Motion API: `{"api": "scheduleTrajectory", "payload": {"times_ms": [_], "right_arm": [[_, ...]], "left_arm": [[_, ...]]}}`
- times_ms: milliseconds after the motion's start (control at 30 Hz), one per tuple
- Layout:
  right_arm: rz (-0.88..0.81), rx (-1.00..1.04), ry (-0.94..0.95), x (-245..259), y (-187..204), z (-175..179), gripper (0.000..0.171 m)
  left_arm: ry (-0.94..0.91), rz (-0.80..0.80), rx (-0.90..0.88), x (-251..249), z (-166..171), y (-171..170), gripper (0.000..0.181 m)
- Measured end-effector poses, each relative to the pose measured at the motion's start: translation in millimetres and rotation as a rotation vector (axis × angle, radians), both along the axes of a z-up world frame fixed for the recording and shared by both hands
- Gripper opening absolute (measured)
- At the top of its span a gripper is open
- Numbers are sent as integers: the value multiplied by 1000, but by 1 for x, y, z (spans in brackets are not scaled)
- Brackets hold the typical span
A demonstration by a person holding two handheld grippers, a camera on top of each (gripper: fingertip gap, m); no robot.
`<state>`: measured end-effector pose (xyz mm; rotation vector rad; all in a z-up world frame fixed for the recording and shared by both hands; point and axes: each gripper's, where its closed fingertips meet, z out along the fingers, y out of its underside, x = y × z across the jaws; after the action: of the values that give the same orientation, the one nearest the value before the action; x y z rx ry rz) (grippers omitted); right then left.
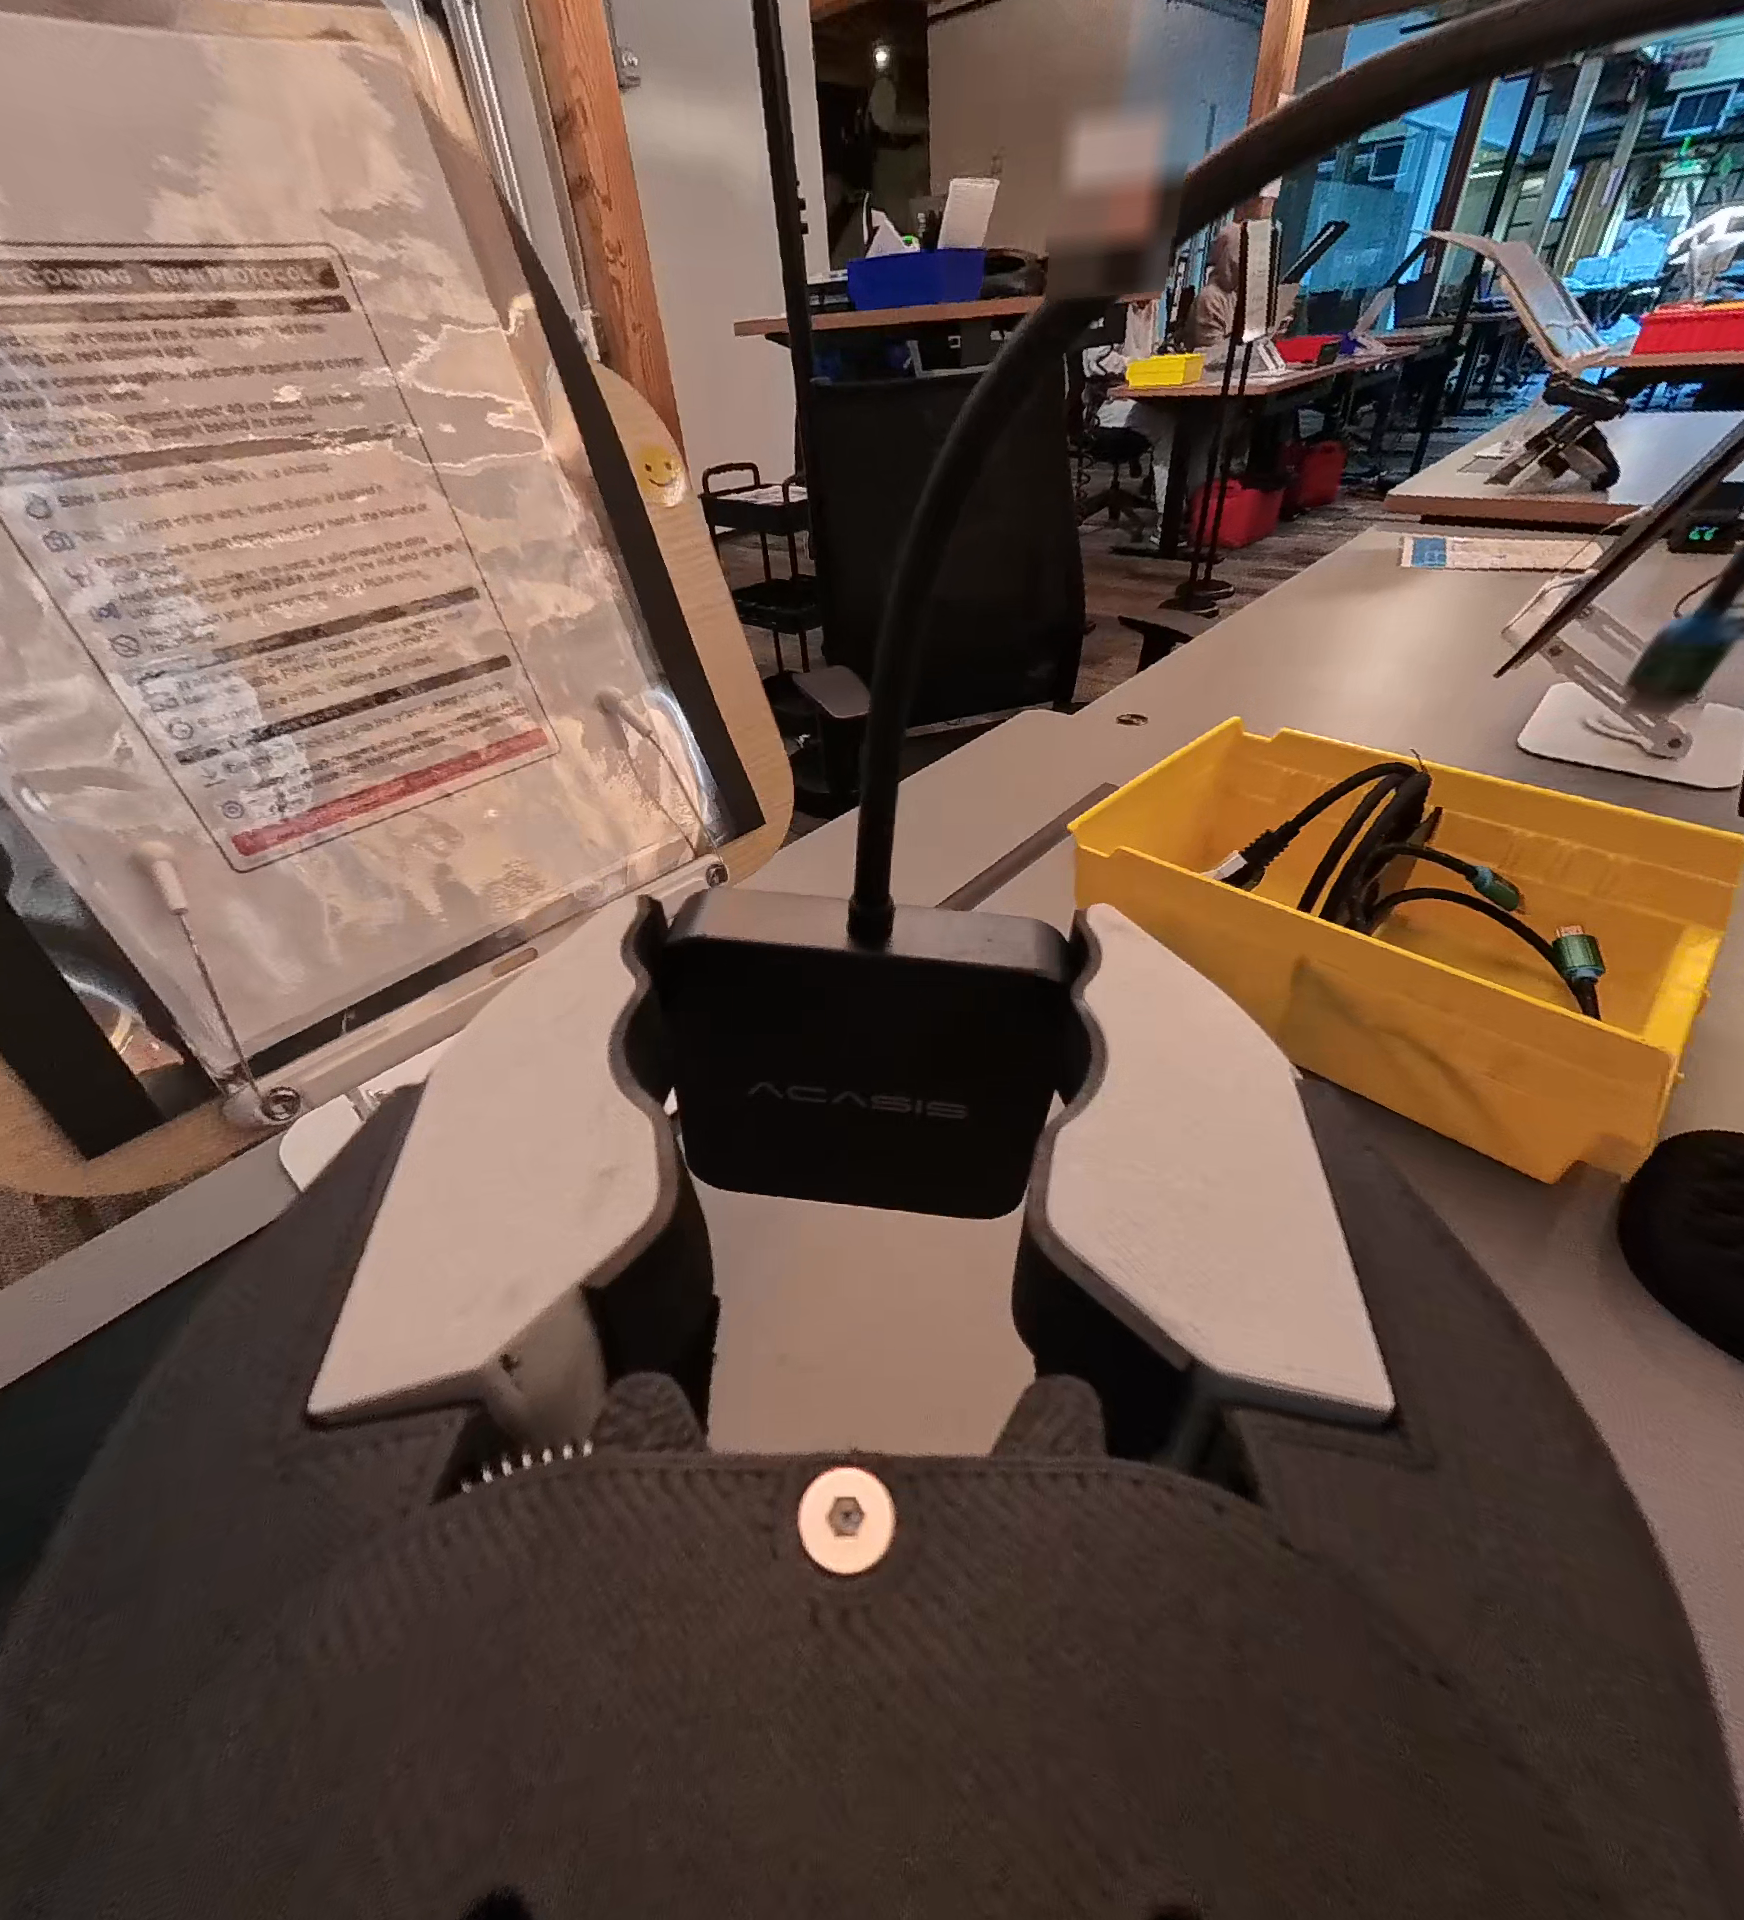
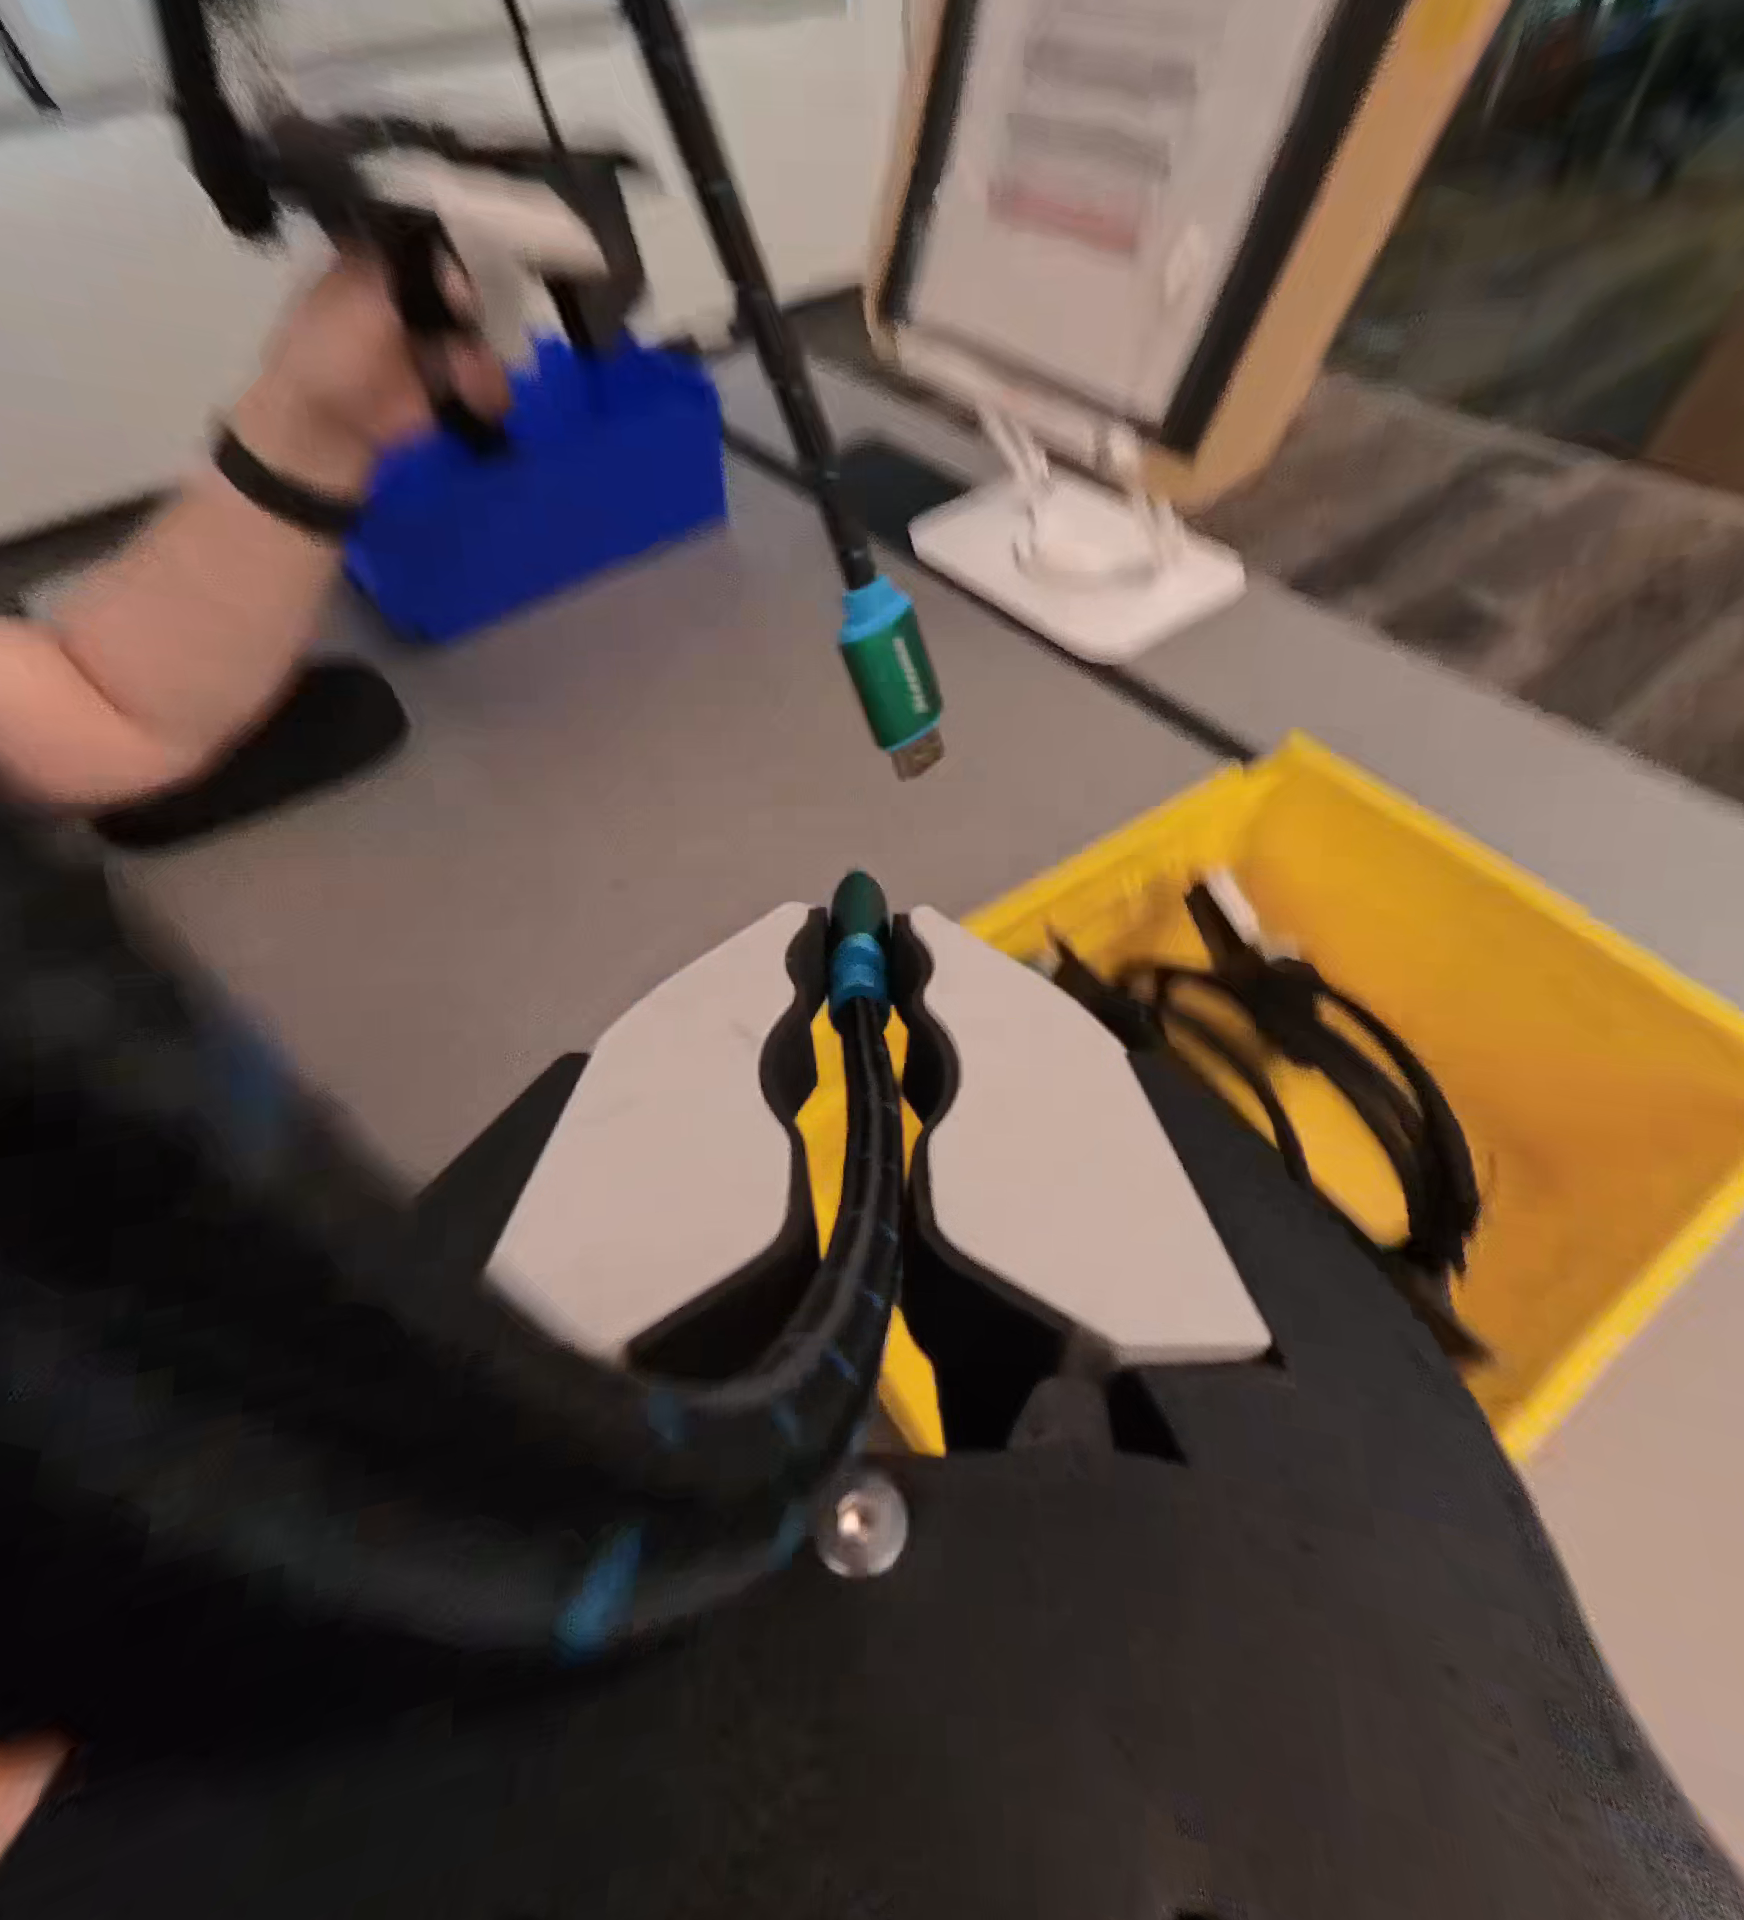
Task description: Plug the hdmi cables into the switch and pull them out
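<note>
- The left gripper point(image 1: 863, 1023), with pale grey finger plates on a black textured body, is clenched on a flat, square, matte-black HDMI switch point(image 1: 863, 1049), pinching it by its two side edges.
- A thick black cable point(image 1: 894, 665) leaves the far edge of the switch at 12 o'clock, rises, and arches away toward 2 o'clock.
- At 3 o'clock from the switch, a yellow plastic bin point(image 1: 1470, 1029) rests on the grey tabletop point(image 1: 1533, 1621) and holds a tangle of black HDMI cables with green plugs point(image 1: 1387, 862).
- At 10 o'clock, a clear-fronted printed sheet on a wooden-edged board point(image 1: 224, 540) leans upright.
- The right gripper point(image 2: 860, 940) grasps a black braided HDMI cable with blue flecks point(image 2: 863, 1184) at its blue collar and dark green plug point(image 2: 857, 904); the cable runs back between the jaws toward 7 o'clock.
- At 12 o'clock from that plug, a second green-and-blue HDMI plug point(image 2: 891, 681) hangs free in the air on its own black cable, metal tip pointing down.
- In the right wrist view the yellow bin sits at 3 o'clock, and a blue plastic bin point(image 2: 546, 488) at 11 o'clock.
- A person's hand point(image 2: 348, 353), blurred, holds the other gripper at 10 o'clock.
</note>
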<state>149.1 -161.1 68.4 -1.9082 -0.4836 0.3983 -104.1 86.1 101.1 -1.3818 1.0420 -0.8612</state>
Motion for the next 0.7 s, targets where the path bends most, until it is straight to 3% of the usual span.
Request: {"api": "scheduleTrajectory", "payload": {"times_ms": [167,367,500,700], "right_arm": [[-64,-466,2,30,-5,-96,14],[-113,-895,-53,35,-17,-158,13],[-255,-989,-6,59,-13,-173,14],[-433,-820,-91,95,3,-158,16]], "left_arm": [[0,-16,-12,0,0,-3,72],[18,-32,1,5,-1,-9,72],[23,-44,0,7,-2,-12,72],[23,-55,1,8,-1,-15,72]]}}
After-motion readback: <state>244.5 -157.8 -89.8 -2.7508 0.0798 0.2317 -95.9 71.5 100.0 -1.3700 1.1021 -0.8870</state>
